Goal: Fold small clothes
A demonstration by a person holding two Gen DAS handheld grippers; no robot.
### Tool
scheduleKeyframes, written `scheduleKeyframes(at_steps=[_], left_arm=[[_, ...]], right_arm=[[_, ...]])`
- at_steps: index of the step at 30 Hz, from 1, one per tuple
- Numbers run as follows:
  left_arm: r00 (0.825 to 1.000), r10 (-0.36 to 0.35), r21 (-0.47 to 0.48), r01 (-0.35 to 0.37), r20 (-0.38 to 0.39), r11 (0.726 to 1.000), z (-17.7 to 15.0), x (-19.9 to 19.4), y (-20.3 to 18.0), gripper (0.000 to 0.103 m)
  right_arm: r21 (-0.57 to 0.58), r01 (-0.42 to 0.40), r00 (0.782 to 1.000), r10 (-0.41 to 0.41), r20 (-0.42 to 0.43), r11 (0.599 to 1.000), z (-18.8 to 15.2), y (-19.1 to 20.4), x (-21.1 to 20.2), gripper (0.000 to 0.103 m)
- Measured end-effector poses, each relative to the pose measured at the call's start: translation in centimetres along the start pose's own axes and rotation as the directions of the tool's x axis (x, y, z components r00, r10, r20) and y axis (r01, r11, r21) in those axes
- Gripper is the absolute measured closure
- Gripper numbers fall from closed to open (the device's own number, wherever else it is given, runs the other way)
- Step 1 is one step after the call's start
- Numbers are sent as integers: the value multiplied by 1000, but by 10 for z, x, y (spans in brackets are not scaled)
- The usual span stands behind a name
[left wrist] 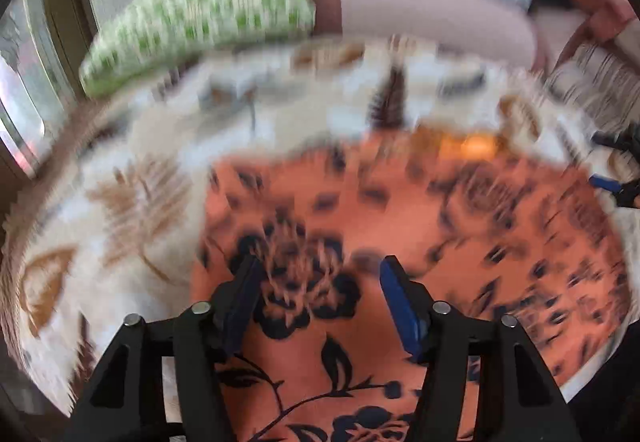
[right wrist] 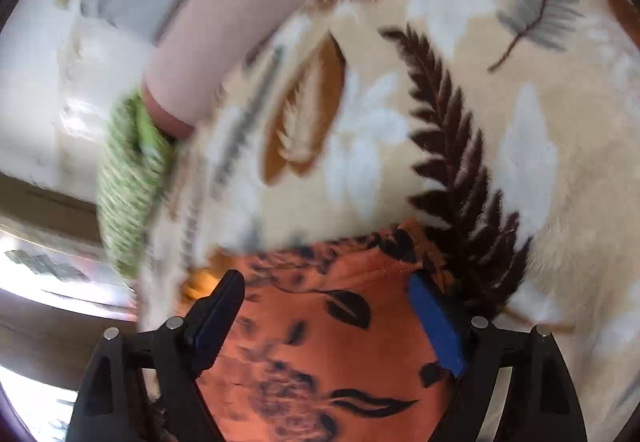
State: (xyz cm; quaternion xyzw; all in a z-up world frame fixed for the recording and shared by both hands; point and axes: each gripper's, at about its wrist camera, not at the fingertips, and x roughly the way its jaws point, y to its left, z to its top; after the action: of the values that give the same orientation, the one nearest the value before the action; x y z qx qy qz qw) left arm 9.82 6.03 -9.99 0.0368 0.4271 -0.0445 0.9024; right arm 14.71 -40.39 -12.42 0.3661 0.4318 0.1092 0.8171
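Observation:
An orange garment with a dark floral print (left wrist: 400, 234) lies spread on a cream blanket with leaf patterns (left wrist: 132, 210). My left gripper (left wrist: 320, 274) is open just above the garment, its jaws wide apart with nothing between them. In the right wrist view the same orange garment (right wrist: 328, 342) fills the bottom middle. My right gripper (right wrist: 328, 290) is open over the garment's upper edge, empty. The right gripper also shows at the far right of the left wrist view (left wrist: 616, 182). The left view is blurred by motion.
A green and white checked pillow (left wrist: 200, 14) lies at the blanket's far left, also in the right wrist view (right wrist: 128, 186). A pink cushion (left wrist: 420, 10) sits behind it. A window (left wrist: 20, 102) is at the left. The blanket (right wrist: 460, 82) spreads beyond the garment.

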Motion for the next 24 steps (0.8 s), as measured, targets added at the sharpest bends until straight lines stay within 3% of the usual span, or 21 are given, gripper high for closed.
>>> scheduleKeyframes(at_steps=[2, 4, 6, 7, 9, 11, 13, 14, 16, 18, 24], left_arm=[[999, -3, 3, 3, 44, 1000, 3, -9, 7, 30], [1000, -4, -39, 5, 25, 999, 10, 4, 26, 30], [998, -53, -129, 47, -42, 990, 18, 29, 53, 36], [989, -128, -197, 111, -75, 974, 24, 40, 70, 40], [978, -169, -214, 141, -118, 966, 28, 52, 86, 47], [980, -156, -157, 136, -121, 978, 33, 56, 90, 49], [969, -196, -147, 174, -152, 974, 35, 63, 91, 49], [963, -203, -148, 178, -178, 973, 35, 70, 91, 54], [959, -171, -124, 146, -224, 982, 35, 82, 90, 78], [965, -168, -108, 148, -200, 983, 39, 77, 90, 96], [996, -90, 13, 90, -22, 996, 66, 40, 79, 97]], right_arm=[[-111, -57, 998, 54, -32, 992, -14, 27, -8, 16], [-175, -95, 991, 77, -106, 980, -23, 39, -2, 14], [-217, 53, 990, -80, -117, 975, -27, 29, 16, 14], [-191, 132, 979, -158, -126, 973, -29, 17, 24, 14], [-181, 74, 991, -93, -100, 981, -32, 15, 16, 14], [-194, 59, 991, -81, -108, 979, -33, 13, 12, 14], [-176, 36, 992, -57, -114, 984, -32, 6, 9, 14], [-165, 29, 993, -48, -112, 986, -31, 3, 11, 13], [-148, 20, 993, -36, -109, 989, -26, 2, 14, 13], [-157, 27, 993, -44, -109, 987, -24, -1, 14, 13], [-221, 57, 991, -82, -102, 974, -33, 11, 25, 13]])
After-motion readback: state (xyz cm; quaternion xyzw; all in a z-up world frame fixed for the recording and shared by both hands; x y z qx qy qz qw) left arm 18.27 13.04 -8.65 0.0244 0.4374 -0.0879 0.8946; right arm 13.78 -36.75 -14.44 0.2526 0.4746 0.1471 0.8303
